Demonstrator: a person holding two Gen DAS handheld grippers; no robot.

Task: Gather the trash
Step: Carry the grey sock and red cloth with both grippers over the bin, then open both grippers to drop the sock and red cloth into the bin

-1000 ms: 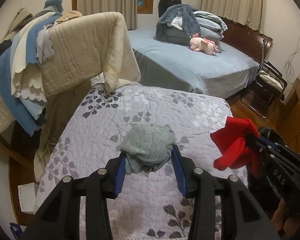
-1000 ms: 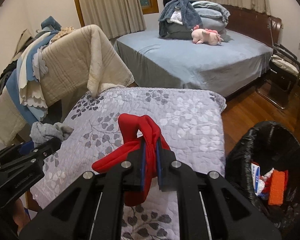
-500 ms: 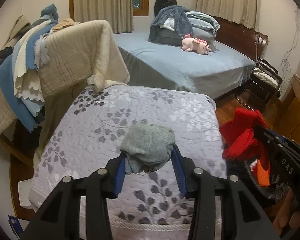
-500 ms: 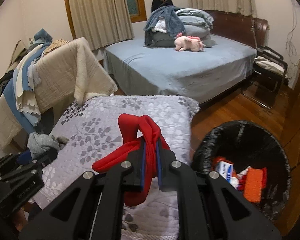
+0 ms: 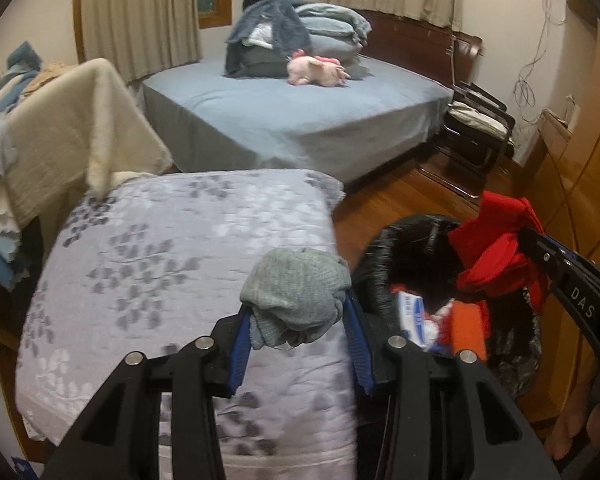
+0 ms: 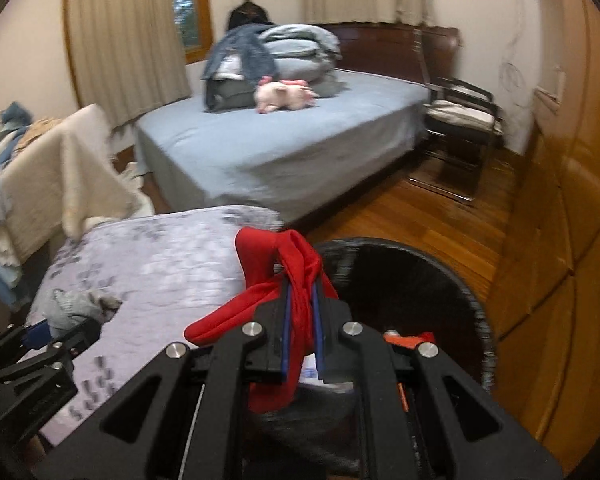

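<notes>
My left gripper (image 5: 298, 330) is shut on a grey wadded cloth (image 5: 296, 294) and holds it above the right edge of the quilted table (image 5: 160, 248). My right gripper (image 6: 300, 328) is shut on a red cloth (image 6: 284, 276) and holds it over the near rim of the black-lined trash bin (image 6: 440, 280). The bin (image 5: 412, 248) holds a white and blue carton (image 5: 412, 312) and orange and red pieces. The red cloth also shows in the left wrist view (image 5: 496, 248). The grey cloth also shows in the right wrist view (image 6: 76, 306).
A blue bed (image 5: 300, 112) with piled bedding and a pink plush toy (image 5: 316, 72) stands behind. Blankets hang over a rack (image 5: 60, 132) at the left. A folding chair (image 6: 460, 120) and wooden cabinets (image 6: 560, 200) stand at the right on a wooden floor.
Both grippers have swung to the right with their cloths. The bin has come closer and the red cloth now hangs over it.
</notes>
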